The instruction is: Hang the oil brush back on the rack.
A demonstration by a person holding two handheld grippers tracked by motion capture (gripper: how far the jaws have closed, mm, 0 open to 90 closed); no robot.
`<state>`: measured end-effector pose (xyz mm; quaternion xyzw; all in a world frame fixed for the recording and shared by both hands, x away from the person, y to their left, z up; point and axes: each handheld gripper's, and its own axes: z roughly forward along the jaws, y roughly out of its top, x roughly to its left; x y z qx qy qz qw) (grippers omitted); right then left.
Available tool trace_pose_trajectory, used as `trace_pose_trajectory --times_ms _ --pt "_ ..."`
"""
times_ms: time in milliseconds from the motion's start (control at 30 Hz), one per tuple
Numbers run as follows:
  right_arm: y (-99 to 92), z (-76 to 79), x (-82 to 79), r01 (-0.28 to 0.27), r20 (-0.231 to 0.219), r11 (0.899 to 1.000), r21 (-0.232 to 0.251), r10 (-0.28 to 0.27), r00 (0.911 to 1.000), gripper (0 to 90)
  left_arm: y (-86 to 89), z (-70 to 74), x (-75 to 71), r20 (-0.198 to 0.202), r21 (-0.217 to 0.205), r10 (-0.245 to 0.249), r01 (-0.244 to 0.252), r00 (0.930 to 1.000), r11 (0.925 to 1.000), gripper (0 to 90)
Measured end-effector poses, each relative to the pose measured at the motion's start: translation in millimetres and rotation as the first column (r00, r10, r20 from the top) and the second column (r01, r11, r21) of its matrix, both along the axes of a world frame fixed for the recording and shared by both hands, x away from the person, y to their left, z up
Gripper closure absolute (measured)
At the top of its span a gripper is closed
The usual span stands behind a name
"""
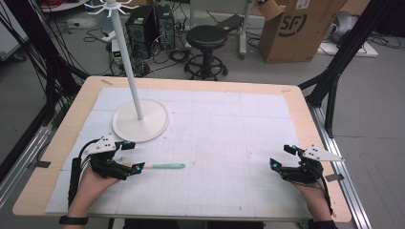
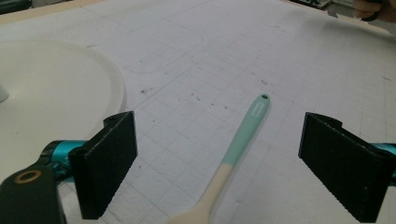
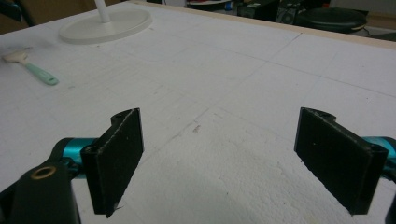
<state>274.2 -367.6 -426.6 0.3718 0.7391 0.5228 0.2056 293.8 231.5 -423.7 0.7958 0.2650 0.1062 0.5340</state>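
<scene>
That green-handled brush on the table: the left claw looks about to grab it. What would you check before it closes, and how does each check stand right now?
1. Left gripper open wide enough: ok, jaws stand well apart.
2. Brush between the jaws: ok, its handle lies in the gap, touching neither jaw.
3. Brush lying flat on the white mat: ok.
4. Jaws low enough to pinch the handle: cannot tell.
5. White stand base clear of the jaws: ok, it sits beside the left gripper, apart from the brush.
6. Right gripper out of the way: ok, open, far across the mat.
</scene>
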Motion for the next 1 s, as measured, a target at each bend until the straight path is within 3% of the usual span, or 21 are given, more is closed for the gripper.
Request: trace_pose_trajectory --times_ms 700,1000 --pt "-3.3 -2.5 0.0 0.006 -0.013 1.0 0.004 -0.006 0.9999 14.9 -14.5 -12.7 5.2 -0.042 0.059 -0.037 0.039 0.9985 0.9975 14.2" --pt "-2.6 -3.0 0.4 0.003 -0.014 1.0 0.0 -0.003 0.9999 14.9 -18.2 -16.9 5.6 -0.048 0.094 -0.067 0.071 0.9966 0.993 24.8"
